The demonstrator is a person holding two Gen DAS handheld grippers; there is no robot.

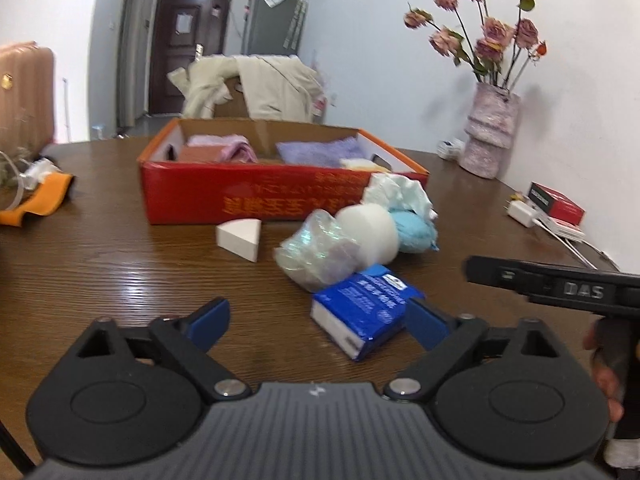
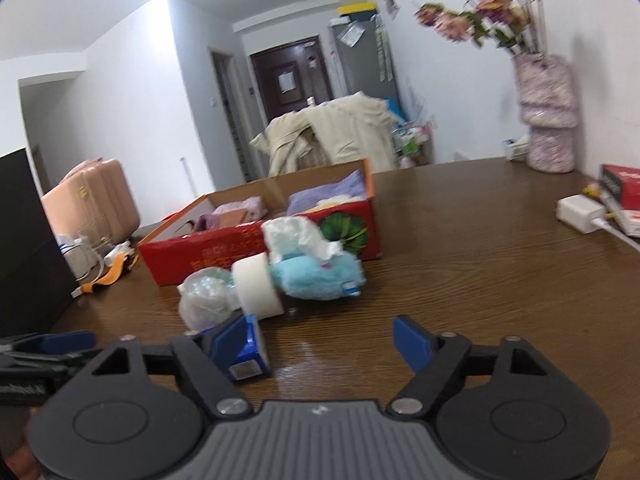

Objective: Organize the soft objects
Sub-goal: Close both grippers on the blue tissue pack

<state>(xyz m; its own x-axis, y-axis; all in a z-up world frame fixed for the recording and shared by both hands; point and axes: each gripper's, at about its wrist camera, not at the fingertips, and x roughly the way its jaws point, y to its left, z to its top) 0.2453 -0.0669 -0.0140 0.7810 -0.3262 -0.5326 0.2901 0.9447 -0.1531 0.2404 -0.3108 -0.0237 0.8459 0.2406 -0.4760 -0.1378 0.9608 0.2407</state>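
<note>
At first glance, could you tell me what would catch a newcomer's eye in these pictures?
The red cardboard box, mid-table, already holds folded cloths. In front of it lies a loose cluster: white foam cylinder, blue plush toy, crinkly plastic bag and blue tissue pack. Dried pink roses in a vase stand by the wall.

Both wrist cameras look low across the table [image 1: 120, 264] toward the red box [image 1: 256, 196].

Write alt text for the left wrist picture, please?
An open left gripper hovers over a wooden table near a blue tissue pack. Beyond lie a white sponge wedge, a crinkled plastic bag and a red box holding cloths.
</note>
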